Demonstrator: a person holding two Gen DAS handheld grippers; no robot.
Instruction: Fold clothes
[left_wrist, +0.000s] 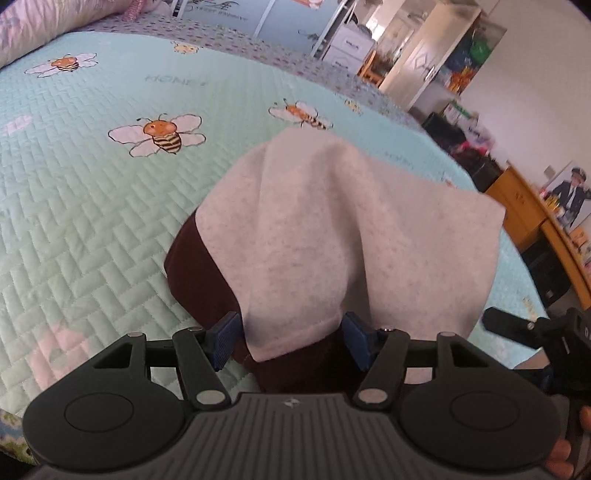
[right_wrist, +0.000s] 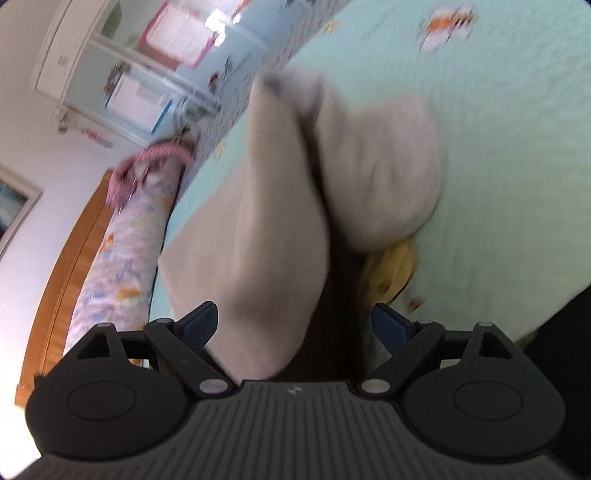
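With both grippers' jaws apart around the garment (left_wrist: 332, 229), close late and it slumps onto the bed (left_wrist: 92, 221).

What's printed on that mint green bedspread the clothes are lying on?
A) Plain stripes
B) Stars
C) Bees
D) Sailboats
C. The left wrist view shows cartoon bees with striped bodies and white wings scattered across the quilted bedspread, just beyond the grey and dark brown garment that sits between the blue pads of the left tongs.
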